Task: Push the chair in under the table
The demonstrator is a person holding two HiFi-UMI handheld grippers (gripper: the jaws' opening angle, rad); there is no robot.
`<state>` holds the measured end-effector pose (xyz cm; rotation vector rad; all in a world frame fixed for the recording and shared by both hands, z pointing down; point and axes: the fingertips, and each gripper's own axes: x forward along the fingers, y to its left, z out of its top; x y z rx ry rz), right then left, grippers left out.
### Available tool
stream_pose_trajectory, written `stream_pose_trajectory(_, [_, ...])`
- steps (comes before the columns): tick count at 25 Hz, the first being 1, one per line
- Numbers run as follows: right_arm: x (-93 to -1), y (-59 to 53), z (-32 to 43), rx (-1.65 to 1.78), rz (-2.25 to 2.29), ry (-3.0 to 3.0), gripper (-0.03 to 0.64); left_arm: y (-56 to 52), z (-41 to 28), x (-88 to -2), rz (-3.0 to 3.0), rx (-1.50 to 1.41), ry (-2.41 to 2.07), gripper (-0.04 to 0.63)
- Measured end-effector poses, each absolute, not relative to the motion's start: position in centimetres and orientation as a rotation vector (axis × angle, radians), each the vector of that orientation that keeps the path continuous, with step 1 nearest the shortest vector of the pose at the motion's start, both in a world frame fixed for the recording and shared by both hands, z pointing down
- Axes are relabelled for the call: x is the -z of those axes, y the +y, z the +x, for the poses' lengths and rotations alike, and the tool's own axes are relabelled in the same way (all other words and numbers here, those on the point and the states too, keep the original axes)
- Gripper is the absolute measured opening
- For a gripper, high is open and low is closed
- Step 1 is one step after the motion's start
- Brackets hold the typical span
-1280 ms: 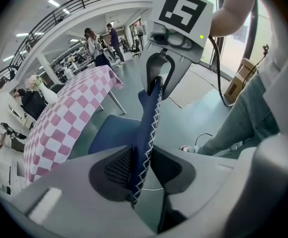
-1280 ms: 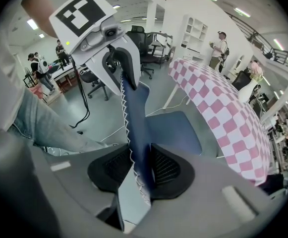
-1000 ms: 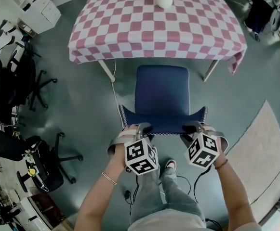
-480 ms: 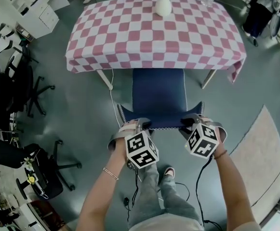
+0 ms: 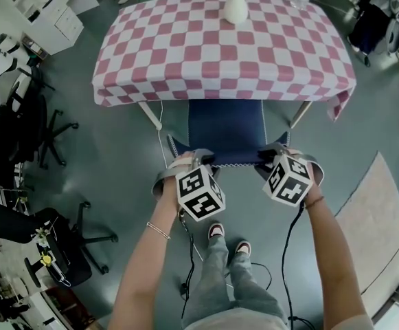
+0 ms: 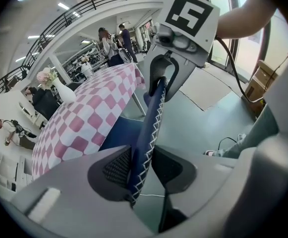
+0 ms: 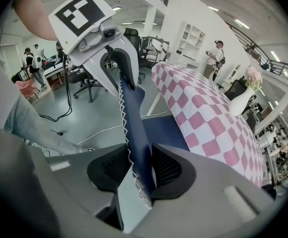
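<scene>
1. Left gripper (image 5: 198, 158): clamped on near-left top corner of chair (image 5: 226, 126), pads either side of the stitched edge.
2. Chair: centred, far part of seat tucked under near edge of table (image 5: 185, 53), backrest apart from the cloth.
3. Right gripper (image 5: 276, 155): just eased wider at the jaws, yet pressing backrest's right corner from both sides.
4. Likely mid-push. Next: straight, even shove toward far side, both hands level, until backrest nears cloth.

Blue chair (image 5: 226, 126), pink-and-white checked tablecloth (image 5: 220, 53)

Bright, even light; fisheye-warped edges.
</scene>
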<state>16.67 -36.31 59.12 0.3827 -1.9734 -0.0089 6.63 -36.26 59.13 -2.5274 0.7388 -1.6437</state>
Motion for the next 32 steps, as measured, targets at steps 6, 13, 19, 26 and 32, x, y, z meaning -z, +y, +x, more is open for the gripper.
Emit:
stream_pose_trajectory(6, [-59.0, -39.1, 16.1, 0.026, 0.374, -1.990, 0.129, -39.1, 6.4, -59.0, -2.514, 1.626, 0.749, 0.125])
stream_pose_trajectory(13, [-58.8, -43.4, 16.2, 0.048, 0.430, -1.980, 0.130, -43.4, 6.4, -58.9, -2.495, 1.612, 0.744, 0.126])
stream_pose_trajectory(19, [-58.8, -46.8, 16.2, 0.058, 0.457, -1.979, 0.129, -47.0, 6.3, -58.8, -2.475, 1.606, 0.733, 0.127])
stream_pose_trajectory(26, [-58.8, -49.9, 16.3, 0.025, 0.445, -1.978, 0.129, -50.3, 6.5, -58.7, -2.483, 1.595, 0.687, 0.127])
stream_pose_trajectory(32, [-58.6, -50.1, 16.4, 0.025, 0.438, -1.979, 0.129, -50.5, 6.6, -58.3, -2.481, 1.567, 0.677, 0.126])
